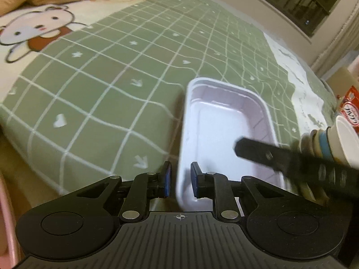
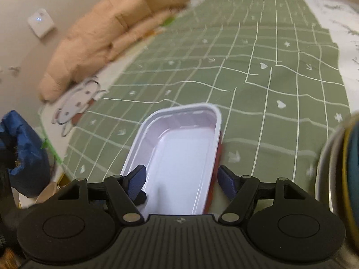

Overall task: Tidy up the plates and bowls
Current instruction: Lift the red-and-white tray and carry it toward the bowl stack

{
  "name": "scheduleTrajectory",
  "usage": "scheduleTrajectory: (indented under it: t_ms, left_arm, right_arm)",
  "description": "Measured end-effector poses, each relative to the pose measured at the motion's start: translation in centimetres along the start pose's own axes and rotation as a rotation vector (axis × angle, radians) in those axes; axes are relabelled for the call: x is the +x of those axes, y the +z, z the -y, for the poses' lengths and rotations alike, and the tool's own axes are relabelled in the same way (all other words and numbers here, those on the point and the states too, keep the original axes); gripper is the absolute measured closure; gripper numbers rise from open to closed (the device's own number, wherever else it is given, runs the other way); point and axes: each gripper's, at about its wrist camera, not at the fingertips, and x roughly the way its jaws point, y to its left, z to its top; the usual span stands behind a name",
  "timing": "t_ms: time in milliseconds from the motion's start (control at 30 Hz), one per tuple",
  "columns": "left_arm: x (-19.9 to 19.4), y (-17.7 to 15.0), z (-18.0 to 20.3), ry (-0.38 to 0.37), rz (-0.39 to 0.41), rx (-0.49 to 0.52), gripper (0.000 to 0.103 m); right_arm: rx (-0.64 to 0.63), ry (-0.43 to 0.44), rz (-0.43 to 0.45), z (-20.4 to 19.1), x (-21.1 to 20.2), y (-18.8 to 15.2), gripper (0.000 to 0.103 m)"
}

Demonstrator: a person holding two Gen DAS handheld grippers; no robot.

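Observation:
A white rectangular tray-like bowl (image 1: 226, 134) lies on the green checked cloth (image 1: 116, 74). My left gripper (image 1: 181, 180) has its blue pads on either side of the tray's near rim, one outside and one inside, close to it. In the right wrist view the same tray (image 2: 179, 157) lies between the wide-open fingers of my right gripper (image 2: 181, 180), with a red underside showing at its right edge. The right gripper's finger (image 1: 269, 154) reaches into the tray from the right in the left wrist view.
A stack of bowls and cups (image 1: 332, 143) stands right of the tray, seen large and blurred at the right edge (image 2: 341, 170). A folded peach quilt (image 2: 107, 35) lies at the back. A blue bag (image 2: 20, 148) sits at the left. A red carton (image 1: 351, 109) stands far right.

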Motion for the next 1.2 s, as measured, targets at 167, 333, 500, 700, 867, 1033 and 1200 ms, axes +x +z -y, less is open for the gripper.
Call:
scheduleTrajectory:
  t_ms: [167, 333, 500, 700, 867, 1033, 1200]
  left_arm:
    - [-0.3, -0.3, -0.2, 0.024, 0.015, -0.027, 0.083]
    - [0.2, 0.2, 0.0, 0.029, 0.005, -0.031, 0.083]
    - [0.2, 0.9, -0.7, 0.031, 0.012, -0.06, 0.085]
    - [0.6, 1.7, -0.5, 0.039, 0.008, -0.037, 0.085]
    - [1.0, 2.1, -0.1, 0.041, 0.006, -0.024, 0.085]
    - [1.1, 2.4, 0.1, 0.048, 0.0, -0.011, 0.085]
    - [0.8, 3.0, 0.0, 0.059, 0.004, -0.012, 0.085]
  right_arm:
    - [0.063, -0.038, 0.006, 1.0, 0.9, -2.3, 0.027]
    - [0.074, -0.012, 0.023, 1.2, 1.3, -3.0, 0.019]
    - [0.091, 0.057, 0.05, 1.5, 1.6, -3.9, 0.0]
    - [0.039, 0.026, 0.063, 0.6, 1.7, -4.6, 0.0]
    - [-0.107, -0.007, 0.052, -0.5, 2.1, -5.2, 0.0]
    - [-0.154, -0.025, 0.048, -0.8, 1.8, -5.2, 0.003]
    - [-0.082, -0.015, 0.063, 0.0, 0.7, -3.8, 0.02]
